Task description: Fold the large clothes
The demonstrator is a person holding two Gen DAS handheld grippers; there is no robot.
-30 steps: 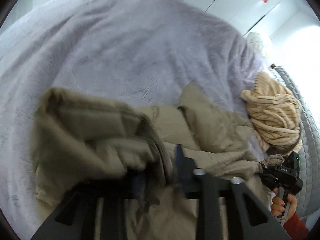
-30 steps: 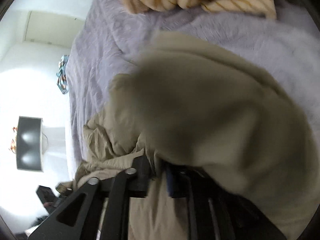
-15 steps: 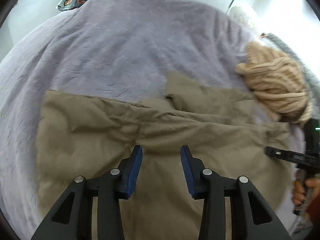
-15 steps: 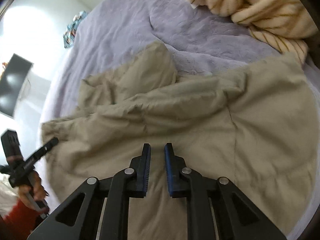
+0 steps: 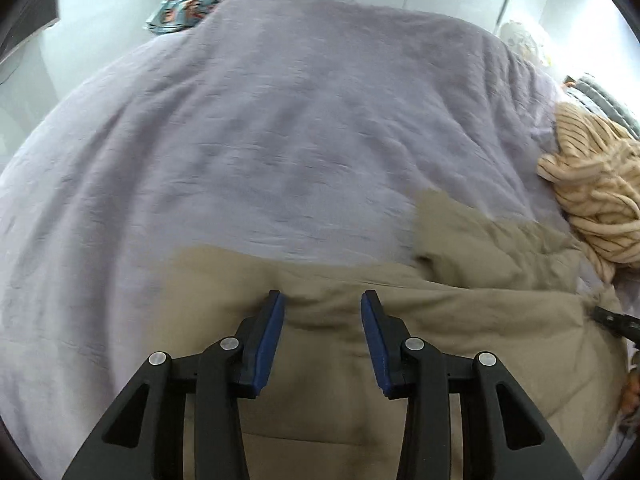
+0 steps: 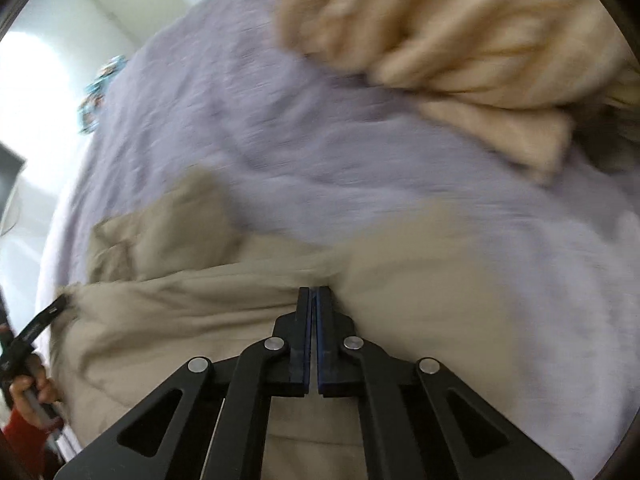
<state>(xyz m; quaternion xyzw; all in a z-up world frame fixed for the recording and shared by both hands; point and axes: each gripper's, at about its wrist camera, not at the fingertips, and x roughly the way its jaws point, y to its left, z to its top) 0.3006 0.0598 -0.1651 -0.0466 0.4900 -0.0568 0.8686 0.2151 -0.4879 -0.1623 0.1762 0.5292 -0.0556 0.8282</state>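
- Lavender bedspread (image 5: 248,128) is filling the ground ahead of both tongs; it is rumpled and soft, so anything dragged over it is likely bunching rather than sliding.
- Khaki garment (image 5: 440,312), the task's thing, is lying directly under and just ahead of both tongs, part-spread, with one flap (image 6: 168,220) sticking out beyond the far fold line. Risk: that flap is staying loose and could spoil the next fold if it is not tucked in.
- Striped cream knit (image 6: 460,28) is heaped beyond the right gripper, close to the khaki edge. Risk: a wide sweep could be catching it and pulling it into the fold.
- Left gripper (image 5: 322,300) is standing partly open over a ridge of khaki cloth, pads (image 5: 272,336) not pressing. Risk: closing there may be grabbing one layer only.
- Right gripper (image 6: 314,296) is fully closed at the fold crease; whether cloth is pinched cannot be told. Risk: an empty pinch would be leaving that side behind on a lift.
- Writing: none readable; both views are motion-blurred.
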